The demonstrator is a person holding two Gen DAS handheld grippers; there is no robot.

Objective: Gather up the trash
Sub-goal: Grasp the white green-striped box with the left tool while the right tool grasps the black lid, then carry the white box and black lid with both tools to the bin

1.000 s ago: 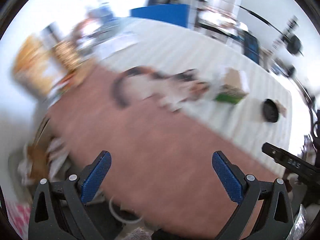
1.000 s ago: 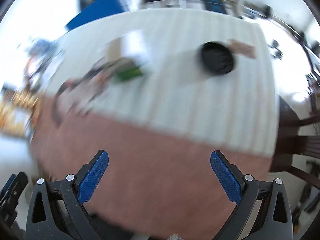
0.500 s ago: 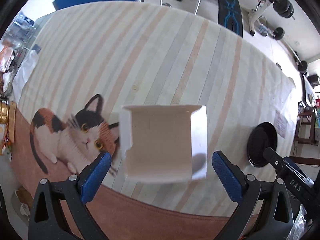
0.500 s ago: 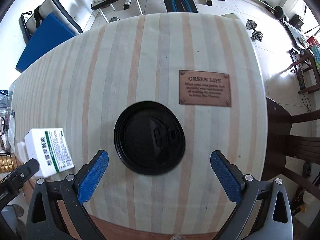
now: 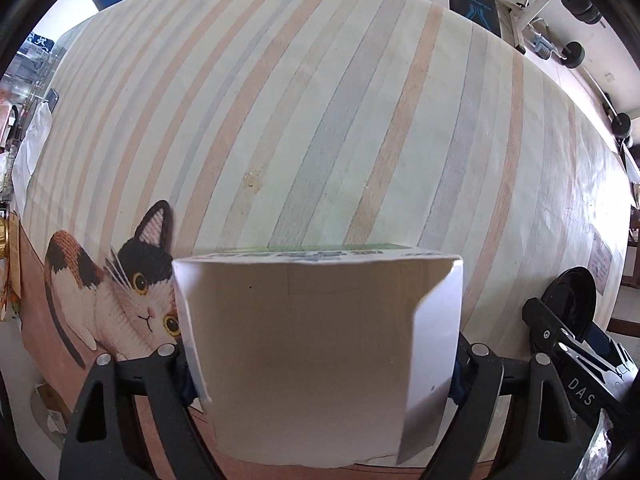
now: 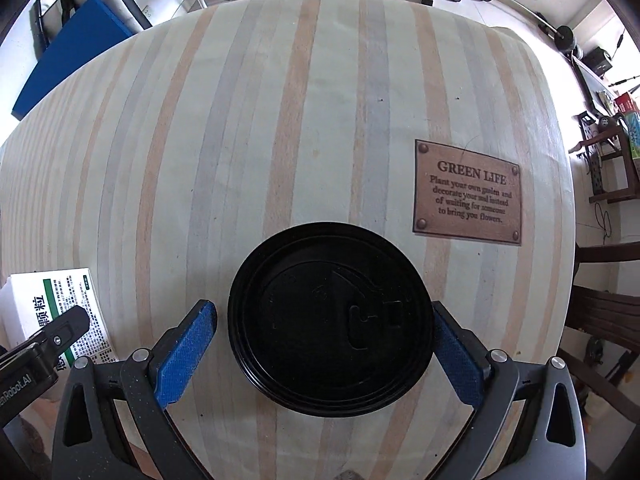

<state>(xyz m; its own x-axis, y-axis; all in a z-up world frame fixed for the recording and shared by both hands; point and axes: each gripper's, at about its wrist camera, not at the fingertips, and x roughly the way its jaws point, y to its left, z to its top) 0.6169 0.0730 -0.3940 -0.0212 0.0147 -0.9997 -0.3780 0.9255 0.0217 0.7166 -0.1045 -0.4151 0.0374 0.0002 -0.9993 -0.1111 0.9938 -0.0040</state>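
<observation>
A white cardboard box (image 5: 316, 356) with green print on top lies on the striped tablecloth (image 5: 320, 120). My left gripper (image 5: 320, 372) has a finger at each side of it; the pads are hidden behind the box walls, so contact is unclear. The box also shows in the right wrist view (image 6: 60, 308) at the far left. A black plastic cup lid (image 6: 332, 316) lies flat between the fingers of my right gripper (image 6: 326, 344). The right pad touches the lid's rim; the left pad stands a small gap off it.
A calico cat print (image 5: 120, 292) lies left of the box. A brown "GREEN LIFE" label (image 6: 468, 192) is printed right of the lid. Chairs (image 6: 600, 280) stand at the table's right edge; gym gear and a blue mat (image 6: 72, 48) lie beyond.
Both grippers moved forward and down onto the table. The left fingers closed in around the box; the right fingers narrowed around the black lid.
</observation>
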